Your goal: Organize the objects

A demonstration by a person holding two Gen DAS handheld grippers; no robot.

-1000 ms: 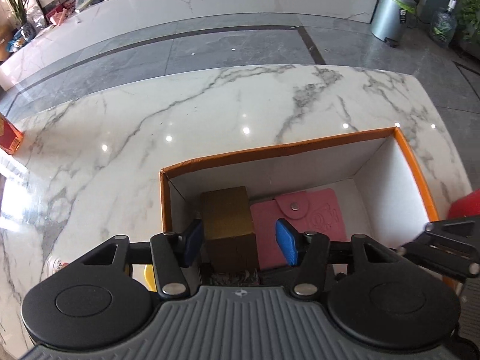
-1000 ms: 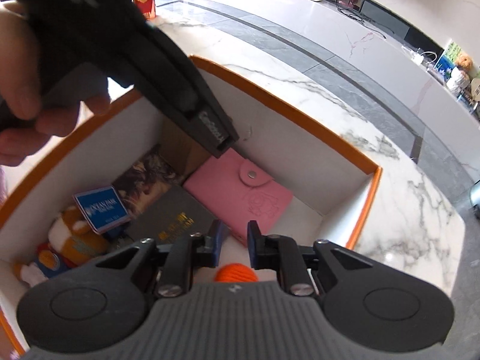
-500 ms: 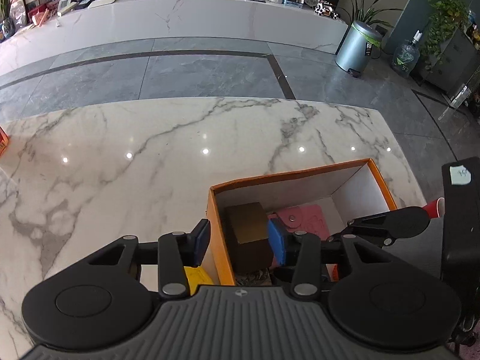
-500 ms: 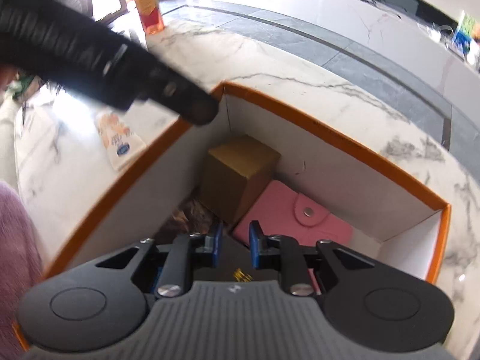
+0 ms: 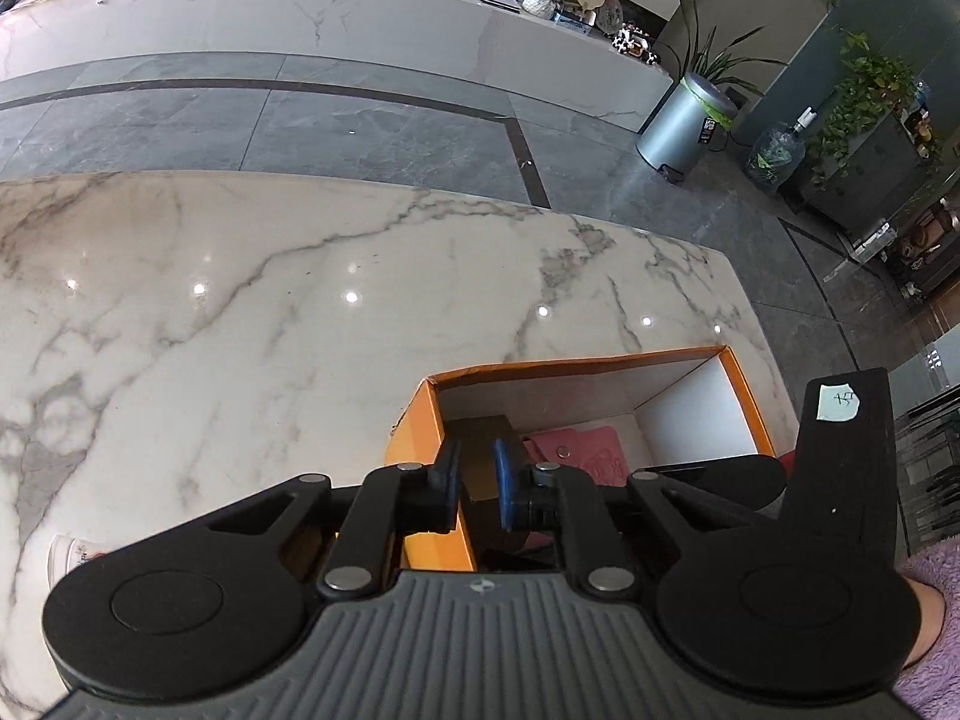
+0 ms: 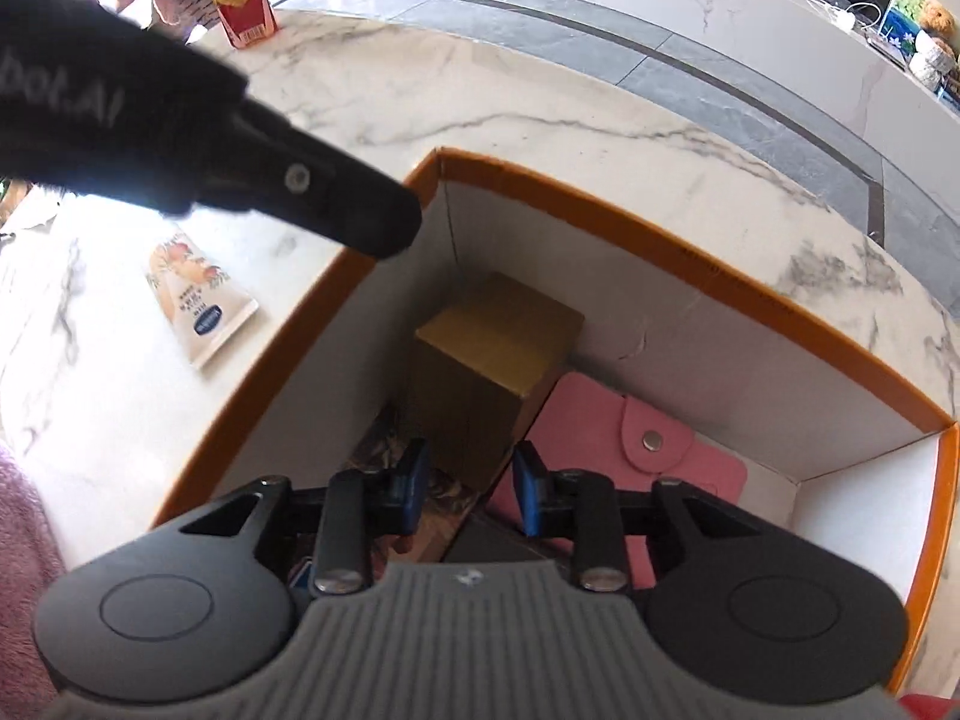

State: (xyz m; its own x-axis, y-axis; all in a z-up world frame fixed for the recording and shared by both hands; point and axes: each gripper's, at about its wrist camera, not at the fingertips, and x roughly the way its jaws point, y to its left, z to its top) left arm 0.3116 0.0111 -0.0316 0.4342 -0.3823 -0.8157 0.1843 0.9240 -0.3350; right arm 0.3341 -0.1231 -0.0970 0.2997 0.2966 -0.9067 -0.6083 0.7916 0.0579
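Marble table (image 5: 252, 300): one orange box (image 6: 708, 276) (one wallet (image 6: 624, 444) inside).

A large home living room or lobby-like lounge is suggested. Beyond the marble table (image 5: 300, 276), grey stone floor tiles (image 5: 360, 126) are laid; past them a long marble console (image 5: 336, 18) carries routers, cables and a plush toy, and a steel pedal bin (image 5: 684, 120) and potted plants (image 5: 864, 96) stand to its right.

A grey pedal bin (image 5: 684, 123) stands beside potted plants (image 5: 864, 96) on the floor
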